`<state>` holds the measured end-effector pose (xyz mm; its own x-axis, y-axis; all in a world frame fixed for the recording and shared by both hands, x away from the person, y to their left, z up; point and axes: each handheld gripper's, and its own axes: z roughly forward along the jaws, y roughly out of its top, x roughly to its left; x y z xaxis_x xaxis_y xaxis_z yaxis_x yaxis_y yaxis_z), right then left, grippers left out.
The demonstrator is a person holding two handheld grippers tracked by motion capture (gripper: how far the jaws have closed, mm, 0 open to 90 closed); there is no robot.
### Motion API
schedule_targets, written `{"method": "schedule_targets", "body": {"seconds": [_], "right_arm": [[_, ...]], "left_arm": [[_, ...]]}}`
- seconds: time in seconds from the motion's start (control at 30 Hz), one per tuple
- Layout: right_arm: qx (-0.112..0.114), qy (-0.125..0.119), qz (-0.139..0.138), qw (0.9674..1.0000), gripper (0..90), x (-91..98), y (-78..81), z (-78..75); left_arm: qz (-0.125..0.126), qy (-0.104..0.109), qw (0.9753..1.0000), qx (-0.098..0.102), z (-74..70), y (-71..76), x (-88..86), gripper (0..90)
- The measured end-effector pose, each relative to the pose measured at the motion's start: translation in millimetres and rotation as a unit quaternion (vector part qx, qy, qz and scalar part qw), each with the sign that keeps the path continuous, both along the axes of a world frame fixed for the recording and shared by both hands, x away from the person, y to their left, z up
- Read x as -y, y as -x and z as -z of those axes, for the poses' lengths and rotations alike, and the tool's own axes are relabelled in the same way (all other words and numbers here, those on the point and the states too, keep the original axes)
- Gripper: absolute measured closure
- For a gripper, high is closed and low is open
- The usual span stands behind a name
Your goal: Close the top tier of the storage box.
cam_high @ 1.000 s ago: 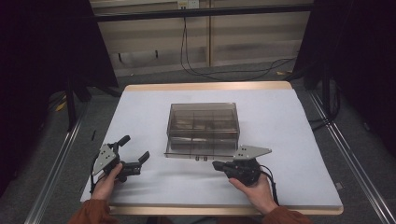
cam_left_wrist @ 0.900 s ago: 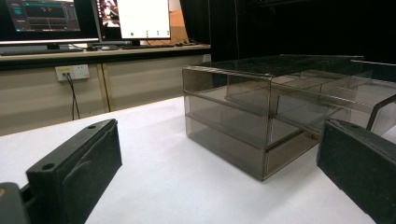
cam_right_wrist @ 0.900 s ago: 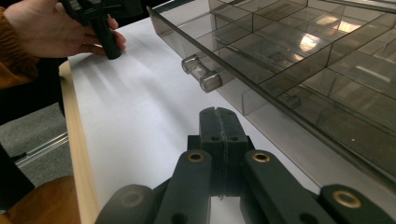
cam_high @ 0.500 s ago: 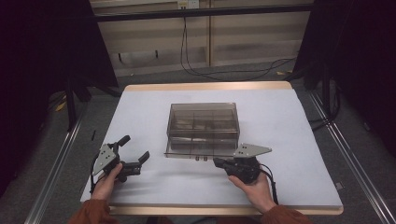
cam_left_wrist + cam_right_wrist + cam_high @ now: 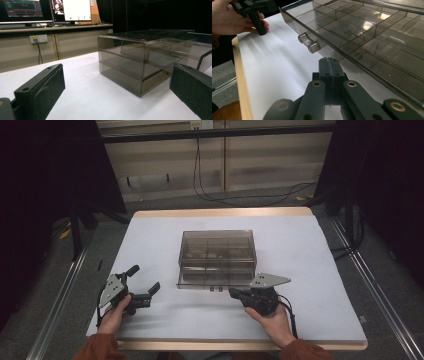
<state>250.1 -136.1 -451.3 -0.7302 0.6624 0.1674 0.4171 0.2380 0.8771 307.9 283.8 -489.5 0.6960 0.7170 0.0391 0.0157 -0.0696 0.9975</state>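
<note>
Cut off, hidden, or too small to tell

In the right gripper view the smoky drawer box (image 5: 372,30) runs off the top and right edges; in the high view its compartments' contents are too small to tell, and the right tool (image 5: 235,293) tips blur together.

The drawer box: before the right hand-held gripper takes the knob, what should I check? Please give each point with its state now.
1. Lower drawer partly out of the drawer box: ok.
2. Knob free: ok.
3. Right hand-held gripper open for the knob: not ok, jaws shut.
4. Right hand-held gripper touching the knob: not ok, apart.
5. Left hand-held gripper away from the box, open: ok.
6. Drawer contents: cannot tell.
</note>
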Motion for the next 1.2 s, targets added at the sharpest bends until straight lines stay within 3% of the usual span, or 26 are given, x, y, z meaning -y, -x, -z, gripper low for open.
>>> {"method": "schedule_targets", "body": {"seconds": [0.5, 1.2], "right_arm": [[0.001, -0.005, 0.01, 0.9999, 90.0, 1.6, -2.6, 0.4], [0.003, -0.006, 0.0, 1.0, 86.4, -1.3, -3.8, 1.1]], "left_arm": [[0.0, 0.0, 1.0, 0.0, 0.0, -0.1, -0.1, 0.0], [0.0, 0.0, 1.0, 0.0, 0.0, 0.0, -0.1, 0.0]]}}
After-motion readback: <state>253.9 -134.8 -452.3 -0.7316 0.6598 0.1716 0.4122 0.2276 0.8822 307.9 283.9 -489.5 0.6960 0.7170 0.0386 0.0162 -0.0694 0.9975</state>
